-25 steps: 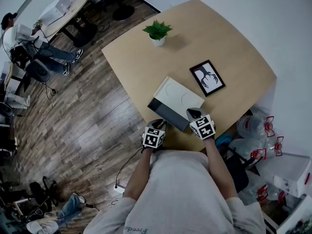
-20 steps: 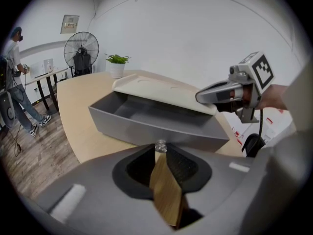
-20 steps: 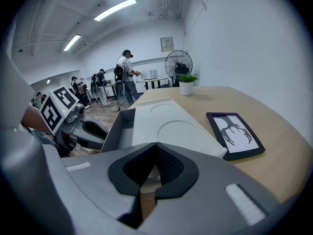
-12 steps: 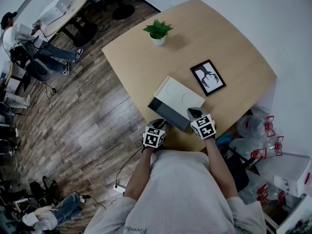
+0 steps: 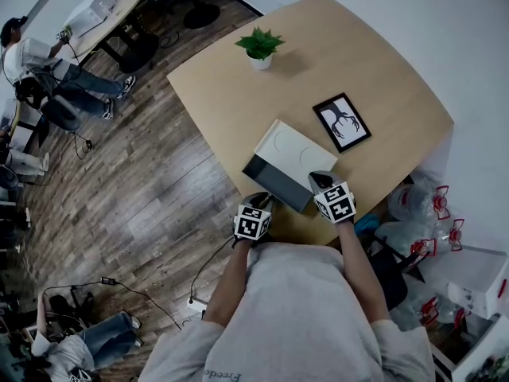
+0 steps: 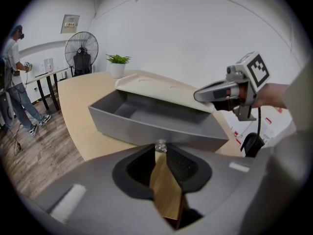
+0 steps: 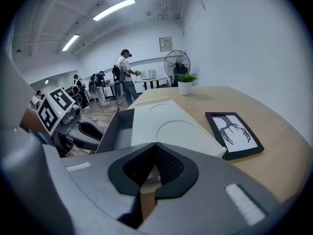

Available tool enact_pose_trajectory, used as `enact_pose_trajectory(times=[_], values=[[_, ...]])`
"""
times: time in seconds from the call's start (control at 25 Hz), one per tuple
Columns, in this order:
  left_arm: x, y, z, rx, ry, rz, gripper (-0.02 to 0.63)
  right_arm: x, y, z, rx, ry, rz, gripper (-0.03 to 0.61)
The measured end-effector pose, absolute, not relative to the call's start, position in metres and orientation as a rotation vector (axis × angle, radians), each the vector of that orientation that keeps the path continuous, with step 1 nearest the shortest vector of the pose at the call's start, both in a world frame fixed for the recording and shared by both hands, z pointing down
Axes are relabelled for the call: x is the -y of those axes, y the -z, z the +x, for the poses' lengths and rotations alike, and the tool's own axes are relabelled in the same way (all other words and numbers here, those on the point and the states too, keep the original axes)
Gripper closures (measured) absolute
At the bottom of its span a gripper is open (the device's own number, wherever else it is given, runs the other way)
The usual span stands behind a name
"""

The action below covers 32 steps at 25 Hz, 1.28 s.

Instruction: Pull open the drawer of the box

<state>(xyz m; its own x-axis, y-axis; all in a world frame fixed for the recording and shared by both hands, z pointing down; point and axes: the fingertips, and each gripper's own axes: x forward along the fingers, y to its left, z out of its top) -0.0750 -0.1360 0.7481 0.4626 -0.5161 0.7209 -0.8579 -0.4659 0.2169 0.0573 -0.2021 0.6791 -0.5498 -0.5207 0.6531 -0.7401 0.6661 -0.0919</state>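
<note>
The box (image 5: 296, 151) lies close to the near edge of the table (image 5: 382, 62). Its white top faces up, and its grey drawer (image 6: 146, 117) is drawn well out toward the person. The left gripper (image 6: 160, 150) has its jaws clamped on the small clear knob (image 6: 160, 145) at the middle of the drawer's front wall. The right gripper (image 7: 155, 146) has its jaws together with nothing between them. Its tips sit on or just over the box's top, by the corner nearest the person's right; contact cannot be confirmed, but it reads as a brace.

The pull looks mostly done. To finish it well, the left gripper should draw straight back along the drawer's own line and level with the table. The knob is tiny and probably slick, so an angled tug may let it slip out of the jaws. The box looks light, so the right gripper should press down firmly enough to stop it sliding toward the near edge. The drawer front is already near that edge, so a short, slow stroke is wise, ending before the drawer leaves the box. The picture frame (image 5: 342, 122) and potted plant (image 5: 259, 48) stand well apart toward the far side and pose no obstacle.
</note>
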Motion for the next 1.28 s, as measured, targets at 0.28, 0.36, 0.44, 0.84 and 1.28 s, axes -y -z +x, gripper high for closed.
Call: enact_pose_trajectory(times=[0.28, 0.36, 0.44, 0.84, 1.28], values=[[0.128, -0.749, -0.080, 1.133, -0.785, 2.149, 0.485, 0.203, -0.679, 0.058, 2.280, -0.481, 0.990, 0.577], [0.127, -0.749, -0.081, 1.128, -0.787, 2.153, 0.485, 0.204, -0.679, 0.058, 2.279, -0.480, 1.001, 0.577], [0.124, -0.749, -0.081, 1.121, -0.788, 2.160, 0.485, 0.205, -0.678, 0.059, 2.277, -0.479, 1.015, 0.577], [0.111, -0.753, -0.086, 1.115, -0.784, 2.167, 0.485, 0.206, -0.680, 0.061, 2.247, -0.487, 1.071, 0.577], [0.100, -0.753, -0.097, 1.135, -0.780, 2.159, 0.485, 0.205, -0.680, 0.061, 2.237, -0.495, 1.087, 0.577]])
